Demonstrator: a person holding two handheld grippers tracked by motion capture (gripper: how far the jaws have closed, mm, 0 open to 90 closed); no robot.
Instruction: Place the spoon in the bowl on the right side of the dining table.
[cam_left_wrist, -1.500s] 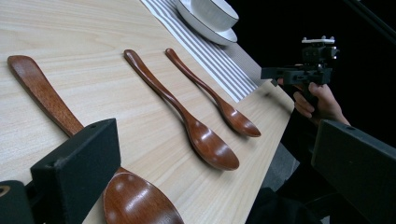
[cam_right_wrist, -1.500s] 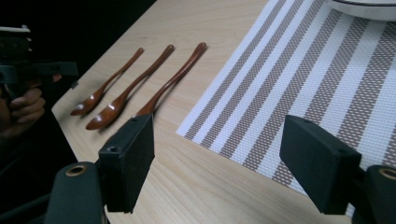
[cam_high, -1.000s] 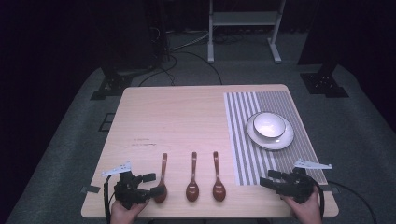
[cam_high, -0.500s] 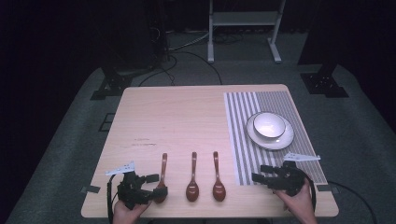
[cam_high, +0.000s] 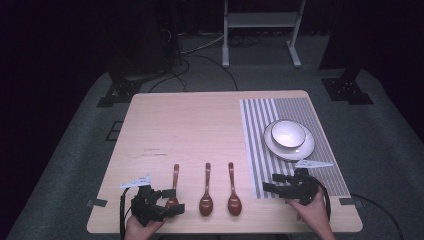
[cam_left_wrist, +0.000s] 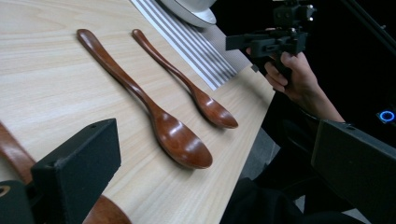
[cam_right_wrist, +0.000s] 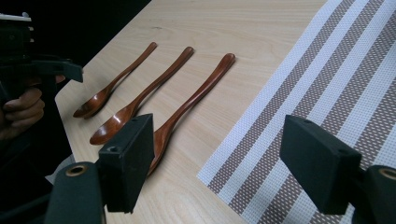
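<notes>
Your left gripper sits low at the near edge of the surface, its jaws spread wide around the bowl of the left spoon, gripping nothing. Your hand holds it from below, pointing toward the right. Your right gripper hovers over the near left edge of the striped mat, jaws wide and empty, aimed leftward toward the right spoon. The middle spoon lies between the other two.

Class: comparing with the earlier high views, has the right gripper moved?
Yes. The right gripper has moved left across the striped placemat, toward the nearest spoon.
</notes>
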